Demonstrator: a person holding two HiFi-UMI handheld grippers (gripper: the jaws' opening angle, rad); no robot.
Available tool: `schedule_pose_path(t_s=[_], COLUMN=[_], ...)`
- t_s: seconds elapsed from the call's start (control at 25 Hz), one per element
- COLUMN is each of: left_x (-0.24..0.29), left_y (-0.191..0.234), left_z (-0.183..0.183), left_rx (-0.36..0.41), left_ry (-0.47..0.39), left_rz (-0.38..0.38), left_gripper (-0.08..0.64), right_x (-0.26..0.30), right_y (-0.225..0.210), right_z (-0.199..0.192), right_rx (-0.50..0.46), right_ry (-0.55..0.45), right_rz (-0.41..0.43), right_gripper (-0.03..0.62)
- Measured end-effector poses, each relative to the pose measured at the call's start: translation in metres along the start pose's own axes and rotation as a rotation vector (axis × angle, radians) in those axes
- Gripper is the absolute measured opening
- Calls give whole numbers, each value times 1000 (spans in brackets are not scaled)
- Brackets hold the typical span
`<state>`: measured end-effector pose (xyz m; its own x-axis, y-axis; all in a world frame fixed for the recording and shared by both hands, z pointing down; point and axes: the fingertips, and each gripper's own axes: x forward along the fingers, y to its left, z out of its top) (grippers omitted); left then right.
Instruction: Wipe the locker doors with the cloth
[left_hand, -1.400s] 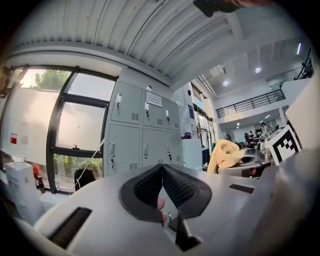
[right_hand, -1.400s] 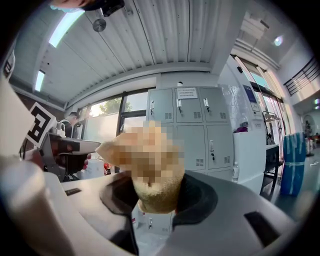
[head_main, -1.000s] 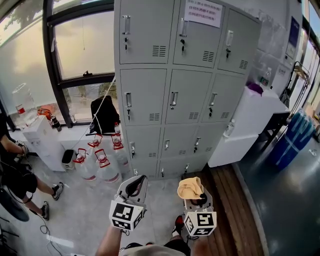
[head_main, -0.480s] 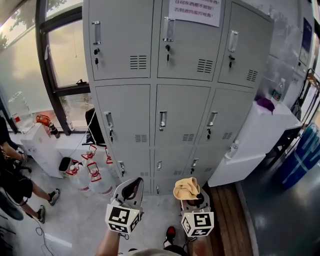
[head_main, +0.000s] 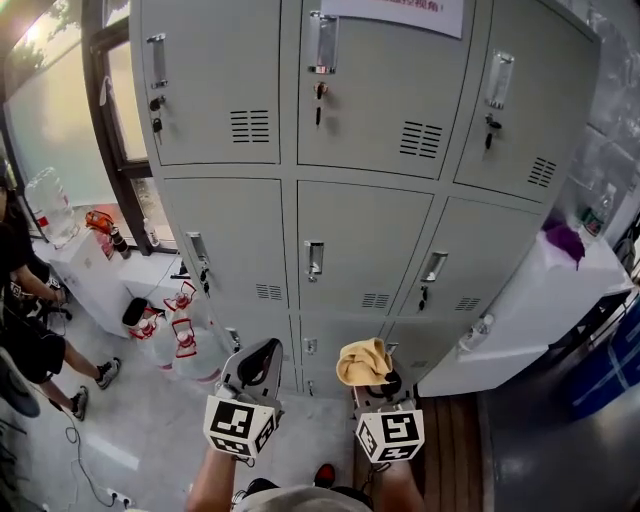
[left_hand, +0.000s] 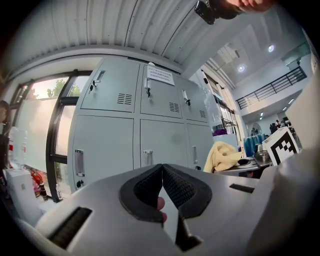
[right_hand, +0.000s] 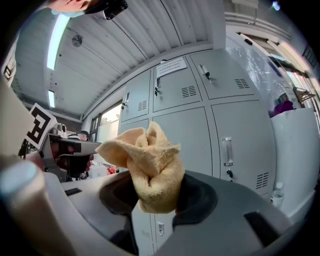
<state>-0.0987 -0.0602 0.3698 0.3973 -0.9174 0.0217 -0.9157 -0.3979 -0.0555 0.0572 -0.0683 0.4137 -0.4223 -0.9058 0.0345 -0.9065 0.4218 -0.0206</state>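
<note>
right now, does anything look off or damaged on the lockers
Nothing stands out. The locker doors in view are all shut and sit straight. The cloth is bunched in the right gripper, not touching them.

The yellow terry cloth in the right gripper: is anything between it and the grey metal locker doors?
Nothing. Only open air separates the yellow terry cloth from the grey metal locker doors, as the right gripper view shows.

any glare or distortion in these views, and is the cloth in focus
Head view: the window is blown out with warm glare, and the locker doors lean and bow from the wide lens. Left gripper view: heavy fisheye, black corners. Right gripper view: the cloth is sharp; the ceiling light glares.
</note>
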Motion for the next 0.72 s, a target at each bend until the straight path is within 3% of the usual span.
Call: schedule_pose_path(t_s=[0.28,0.72], left_x=[37,68], left_y=[11,50], left_z=[5,23], left_rx=[7,17], left_ry=[-3,-20], left_rz=[79,156], left_gripper=[23,23], right_x=[44,118], right_y=[-16,-12], right_z=[26,97], right_rx=[-13,-14], right_ry=[-42,-140], right_rz=[93,181], right_gripper=[183,183])
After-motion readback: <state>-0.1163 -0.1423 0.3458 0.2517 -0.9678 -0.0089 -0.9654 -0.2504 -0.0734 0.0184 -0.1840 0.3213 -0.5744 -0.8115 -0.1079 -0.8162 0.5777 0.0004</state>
